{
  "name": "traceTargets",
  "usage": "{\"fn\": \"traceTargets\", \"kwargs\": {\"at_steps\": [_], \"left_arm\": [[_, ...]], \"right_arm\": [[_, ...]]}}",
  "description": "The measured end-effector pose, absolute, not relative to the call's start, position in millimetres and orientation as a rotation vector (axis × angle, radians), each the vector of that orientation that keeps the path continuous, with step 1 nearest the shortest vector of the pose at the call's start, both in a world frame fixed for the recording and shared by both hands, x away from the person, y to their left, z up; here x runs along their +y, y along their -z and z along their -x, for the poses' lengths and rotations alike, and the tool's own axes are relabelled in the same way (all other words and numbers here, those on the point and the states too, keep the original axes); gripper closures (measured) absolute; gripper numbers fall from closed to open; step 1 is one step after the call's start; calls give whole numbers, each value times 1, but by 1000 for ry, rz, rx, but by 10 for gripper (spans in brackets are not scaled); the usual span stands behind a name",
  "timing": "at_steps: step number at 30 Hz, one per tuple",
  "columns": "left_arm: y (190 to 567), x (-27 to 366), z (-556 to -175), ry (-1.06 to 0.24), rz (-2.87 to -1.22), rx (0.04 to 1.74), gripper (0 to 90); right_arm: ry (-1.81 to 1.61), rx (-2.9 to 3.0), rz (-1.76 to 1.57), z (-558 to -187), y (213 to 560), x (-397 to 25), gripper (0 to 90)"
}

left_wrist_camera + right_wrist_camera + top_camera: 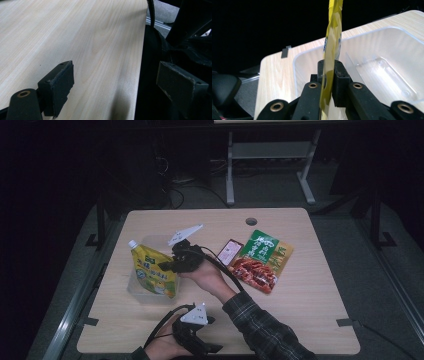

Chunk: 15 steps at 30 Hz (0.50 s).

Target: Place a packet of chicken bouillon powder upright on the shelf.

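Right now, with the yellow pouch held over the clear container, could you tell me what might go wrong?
1. The right gripper pinches just the thin edge of the yellow pouch, so it could slip or twist out.
2. The pouch hangs over the clear container; if it catches the rim, the light container may tip or slide.

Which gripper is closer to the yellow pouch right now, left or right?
Right. The right gripper is clamped on the yellow pouch over the clear tub; the left gripper waits open at the table's near edge.
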State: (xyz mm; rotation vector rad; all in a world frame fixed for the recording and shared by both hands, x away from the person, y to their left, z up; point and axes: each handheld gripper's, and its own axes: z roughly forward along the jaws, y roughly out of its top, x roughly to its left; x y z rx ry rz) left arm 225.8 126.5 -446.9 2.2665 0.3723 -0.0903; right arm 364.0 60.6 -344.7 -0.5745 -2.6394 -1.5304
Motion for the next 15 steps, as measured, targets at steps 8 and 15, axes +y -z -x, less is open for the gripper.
{"fn": "traceTargets", "kwargs": {"at_steps": [8, 15], "left_arm": [[447, 127, -225, 87, -2261, 388, 139], [447, 128, -226, 91, -2260, 388, 140]], "right_arm": [[1476, -2704, 534, -359, 351, 57, 650], [1528, -2719, 623, -360, 343, 42, 366]]}}
